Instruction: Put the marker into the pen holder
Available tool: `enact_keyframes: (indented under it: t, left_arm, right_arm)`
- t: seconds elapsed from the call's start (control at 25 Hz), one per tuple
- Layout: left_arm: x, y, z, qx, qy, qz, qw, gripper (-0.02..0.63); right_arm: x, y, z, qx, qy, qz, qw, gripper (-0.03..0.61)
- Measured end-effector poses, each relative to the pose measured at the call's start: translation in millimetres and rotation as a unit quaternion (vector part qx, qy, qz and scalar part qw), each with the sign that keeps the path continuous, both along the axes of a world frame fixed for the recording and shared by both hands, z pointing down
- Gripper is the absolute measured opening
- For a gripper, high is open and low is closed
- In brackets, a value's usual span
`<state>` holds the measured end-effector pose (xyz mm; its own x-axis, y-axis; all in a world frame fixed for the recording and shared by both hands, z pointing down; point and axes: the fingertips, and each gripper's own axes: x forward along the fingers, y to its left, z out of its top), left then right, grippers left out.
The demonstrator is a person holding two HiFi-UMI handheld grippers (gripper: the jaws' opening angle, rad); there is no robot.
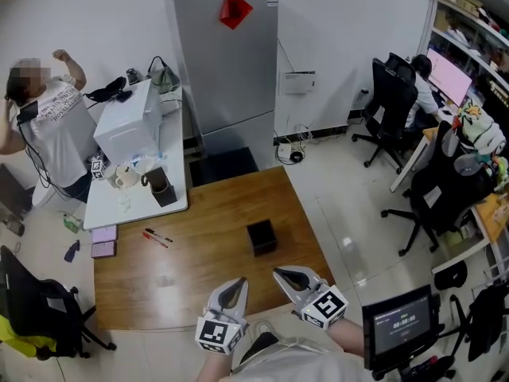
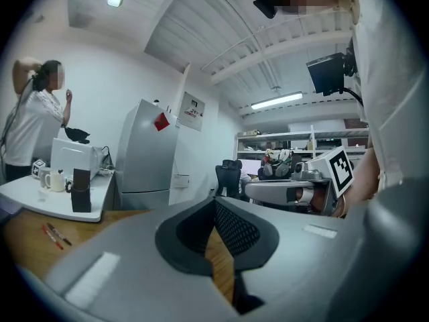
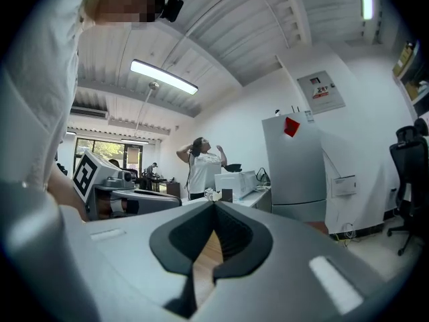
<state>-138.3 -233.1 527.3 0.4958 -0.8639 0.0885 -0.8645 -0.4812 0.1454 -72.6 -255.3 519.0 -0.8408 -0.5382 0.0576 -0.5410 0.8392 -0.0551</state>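
- The small black square open-topped pen holder sits around the middle of the brown wooden surface. I can't see anything in it.
- Two slim markers, one dark and one red, lie flat and side by side, well to the left of the pen holder. They're close to where the adjoining white surface begins. No idea which of the two is "the" marker.
- The left claw hangs on the near side of the pen holder, a bit to its left. Its jaws are pinched together with nothing between them.
- The right claw is also on the near side of the pen holder, slightly to its right. Same deal: jaws closed tight and empty.
- So I'd say the job hasn't really begun. A claw needs to open up and go left of the pen holder for a marker.
- What could go wrong:
  - The markers are thin, round-looking and right next to each other. A sloppy close could grab both, or nudge one so it rolls away.
  - They lie low on the wood, so the claw tips could scrape the surface and miss.
  - The pen holder looks light, with a small mouth. A tilted marker could catch the rim and shove or tip it.
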Motion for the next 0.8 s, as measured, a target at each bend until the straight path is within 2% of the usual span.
enact_keyframes:
  t: [0.16, 0.36, 0.6, 0.8]
  left_arm:
    - [12, 23, -9, 0.016, -0.006, -0.014, 0.9997, 0.015]
    - [52, 73, -14, 0.025, -0.014, -0.028, 0.9992, 0.015]
    - [110, 163, -7, 0.013, -0.009, -0.048, 0.9987, 0.015]
    - [129, 221, -2, 0.003, -0.007, -0.075, 0.9972, 0.015]
  right_arm:
    - [14, 26, -7, 0.008, -0.011, -0.009, 1.0, -0.002]
    - [61, 81, -9, 0.01, -0.024, -0.008, 1.0, -0.002]
    - [127, 167, 4, -0.001, -0.009, -0.016, 1.0, -0.002]
    - [150, 221, 10, -0.012, -0.008, -0.035, 0.999, -0.002]
